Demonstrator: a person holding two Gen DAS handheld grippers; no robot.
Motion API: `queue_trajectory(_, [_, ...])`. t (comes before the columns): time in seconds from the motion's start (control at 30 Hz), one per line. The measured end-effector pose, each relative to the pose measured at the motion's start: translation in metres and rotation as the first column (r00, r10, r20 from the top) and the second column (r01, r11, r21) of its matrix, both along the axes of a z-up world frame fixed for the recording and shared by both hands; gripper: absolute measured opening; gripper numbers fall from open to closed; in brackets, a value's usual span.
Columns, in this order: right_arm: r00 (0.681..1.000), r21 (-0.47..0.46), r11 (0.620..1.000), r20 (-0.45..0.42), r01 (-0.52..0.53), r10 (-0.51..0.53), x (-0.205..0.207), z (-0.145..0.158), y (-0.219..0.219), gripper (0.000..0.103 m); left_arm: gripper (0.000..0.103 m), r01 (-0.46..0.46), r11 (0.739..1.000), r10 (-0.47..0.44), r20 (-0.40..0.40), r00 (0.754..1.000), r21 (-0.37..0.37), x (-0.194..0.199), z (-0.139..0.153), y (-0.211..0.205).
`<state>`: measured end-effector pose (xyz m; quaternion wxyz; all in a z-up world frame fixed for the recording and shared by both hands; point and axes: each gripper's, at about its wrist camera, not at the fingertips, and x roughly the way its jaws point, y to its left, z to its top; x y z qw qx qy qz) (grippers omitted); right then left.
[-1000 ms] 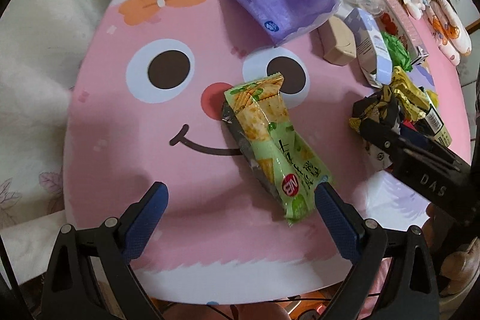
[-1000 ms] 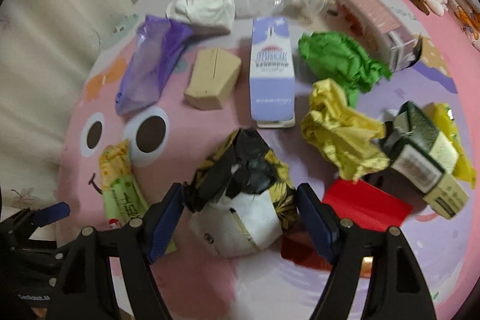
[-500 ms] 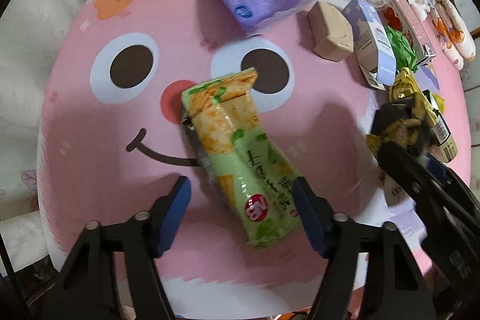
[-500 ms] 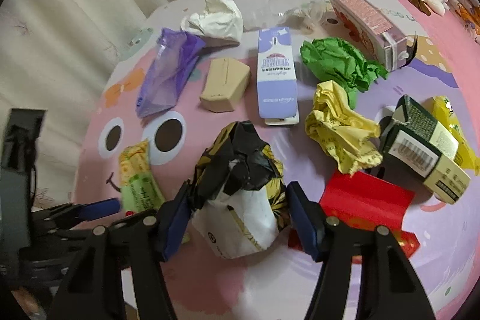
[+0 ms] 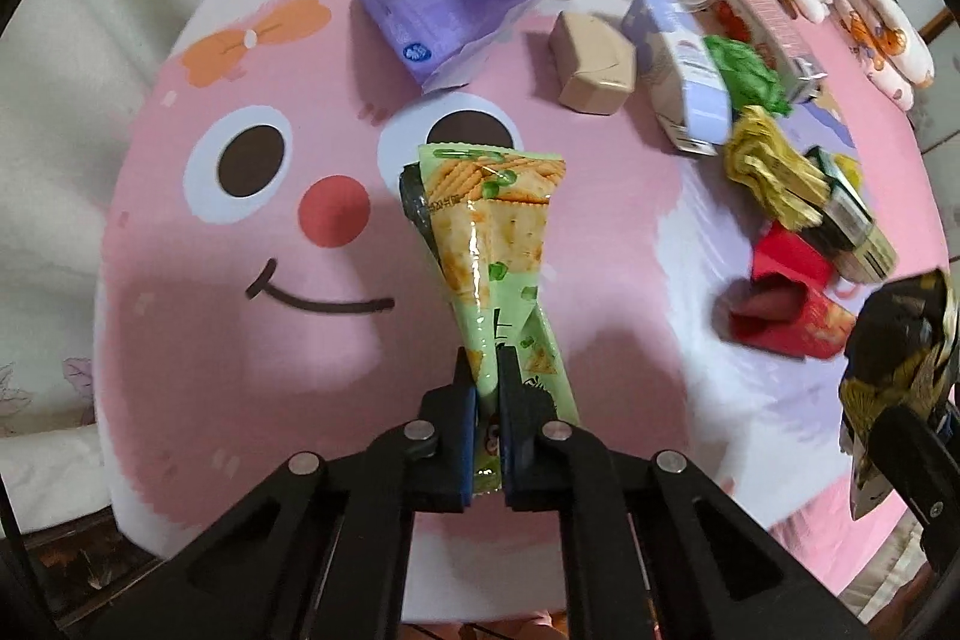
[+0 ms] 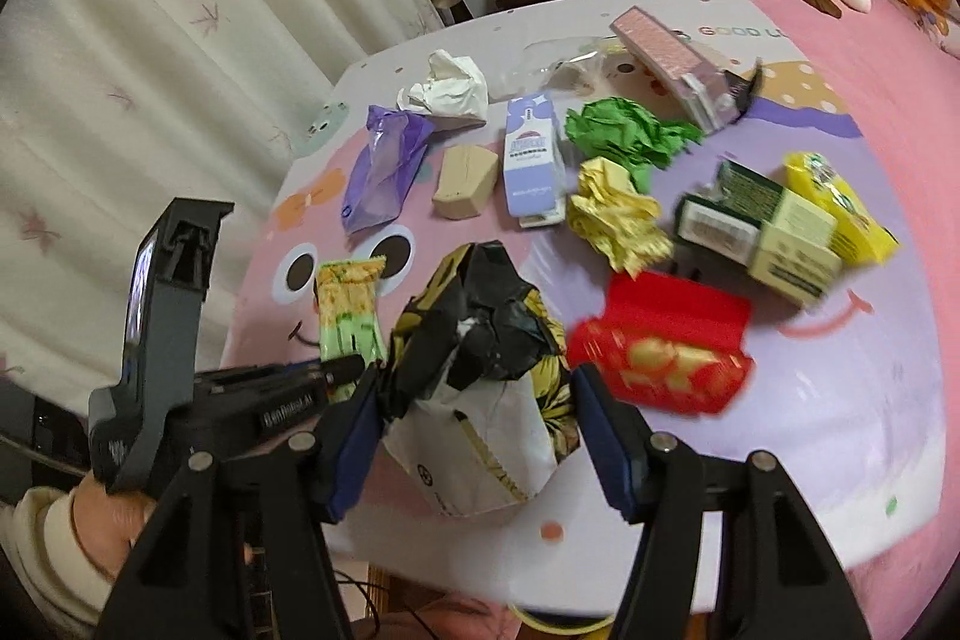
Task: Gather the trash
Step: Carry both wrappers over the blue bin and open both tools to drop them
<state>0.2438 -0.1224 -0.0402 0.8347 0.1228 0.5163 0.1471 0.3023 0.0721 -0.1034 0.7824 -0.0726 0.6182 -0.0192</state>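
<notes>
Lifting both pieces clear works best with a slow, level rise, so neither slips. The left hand-held gripper (image 5: 487, 388) is pinched tight on the lower end of the green cracker wrapper (image 5: 492, 226), which stands above the tabletop (image 5: 180, 316). The right hand-held gripper (image 6: 477, 400) clasps the crumpled black-and-yellow bag (image 6: 480, 340) between its pads.

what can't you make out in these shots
- Left wrist view: lower end of the green cracker packet, hidden between the left gripper pads.
- Right wrist view: red box print, motion-blurred.
- Right wrist view: underside of the black-and-yellow bag, hidden in the right gripper.
</notes>
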Motion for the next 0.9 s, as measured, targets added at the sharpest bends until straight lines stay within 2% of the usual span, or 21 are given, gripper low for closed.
queue_trajectory(0.2, [1.000, 0.026, 1.000, -0.011, -0.009, 0.010, -0.053, 0.010, -0.022, 0.062, 0.004, 0.020, 1.000, -0.021, 0.084, 0.996, 0.019, -0.041, 0.042, -0.024])
queue_trajectory(0.3, [1.000, 0.041, 0.999, -0.022, -0.020, 0.021, -0.081, 0.013, -0.033, 0.062, 0.004, 0.034, 0.999, -0.037, 0.135, 0.990, 0.024, -0.078, 0.063, -0.033])
queue_trajectory(0.33, [0.999, 0.037, 0.999, -0.020, -0.028, 0.029, -0.092, 0.014, -0.036, 0.062, 0.004, 0.038, 0.999, -0.041, 0.150, 0.988, 0.023, -0.098, 0.071, -0.023])
queue_trajectory(0.47, [0.998, 0.012, 0.998, -0.006, -0.064, 0.064, -0.131, 0.018, -0.043, 0.062, 0.004, 0.048, 0.999, -0.052, 0.205, 0.977, 0.025, -0.159, 0.090, -0.037])
queue_trajectory(0.57, [0.995, -0.008, 0.995, 0.000, -0.101, 0.101, -0.159, 0.014, -0.048, 0.062, 0.004, 0.033, 0.999, -0.035, 0.225, 0.974, 0.010, -0.201, 0.094, -0.038])
queue_trajectory(0.67, [0.990, -0.024, 0.990, -0.015, -0.139, 0.138, -0.185, 0.003, -0.051, 0.062, 0.004, 0.029, 0.999, -0.035, 0.235, 0.971, 0.028, -0.242, 0.089, -0.046])
queue_trajectory(0.9, [0.980, -0.004, 0.987, -0.113, -0.163, 0.162, -0.227, -0.042, -0.056, 0.062, 0.005, 0.065, 0.997, -0.073, 0.154, 0.985, 0.051, -0.292, 0.056, -0.064])
